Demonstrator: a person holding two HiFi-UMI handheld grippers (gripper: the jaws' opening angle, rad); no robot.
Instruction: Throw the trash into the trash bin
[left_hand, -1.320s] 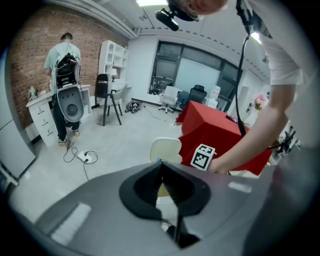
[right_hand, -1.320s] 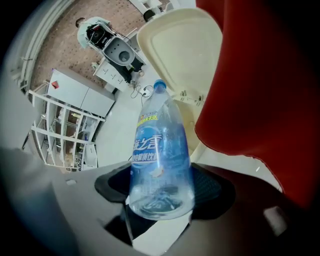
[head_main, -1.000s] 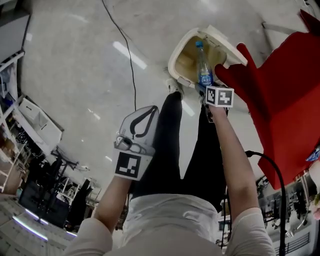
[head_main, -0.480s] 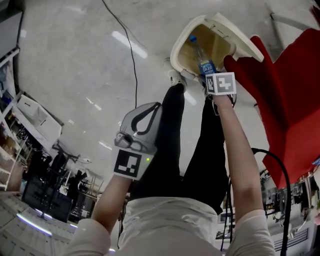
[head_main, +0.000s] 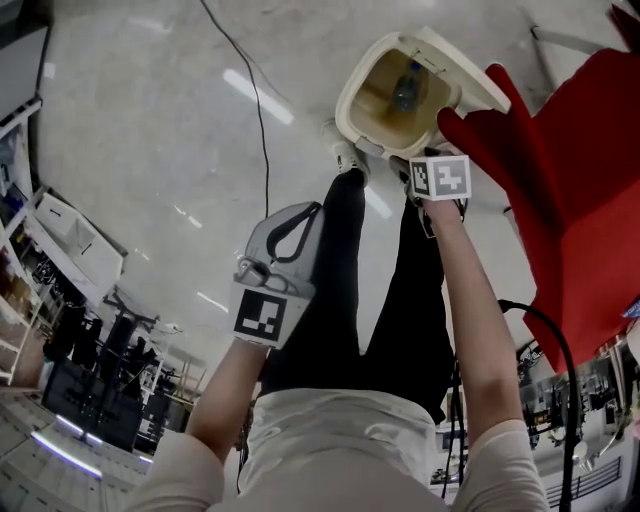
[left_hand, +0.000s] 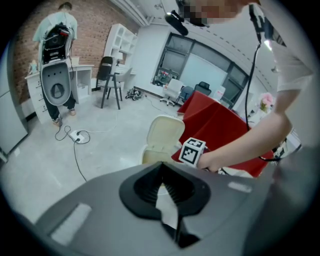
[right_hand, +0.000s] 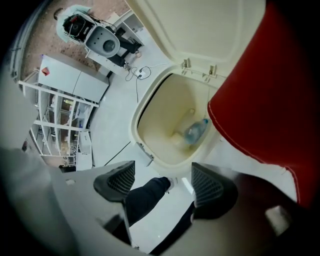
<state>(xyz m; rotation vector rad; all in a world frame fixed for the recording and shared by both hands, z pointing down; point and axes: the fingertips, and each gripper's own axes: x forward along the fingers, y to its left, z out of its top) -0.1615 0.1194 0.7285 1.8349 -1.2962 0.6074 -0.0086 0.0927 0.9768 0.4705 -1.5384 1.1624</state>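
Head view: left gripper (head_main: 300, 222) jaws together, empty, well apart from trash bin (head_main: 350, 108). Bottle (head_main: 407, 90) lies slantwise inside the bin, below and ahead of right gripper (right_hand: 162, 182), the nearer one. Its jaws have just been opening, wide, nothing between.

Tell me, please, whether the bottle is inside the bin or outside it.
Inside: the bottle lies at the bottom of the open bin, well below its rim.
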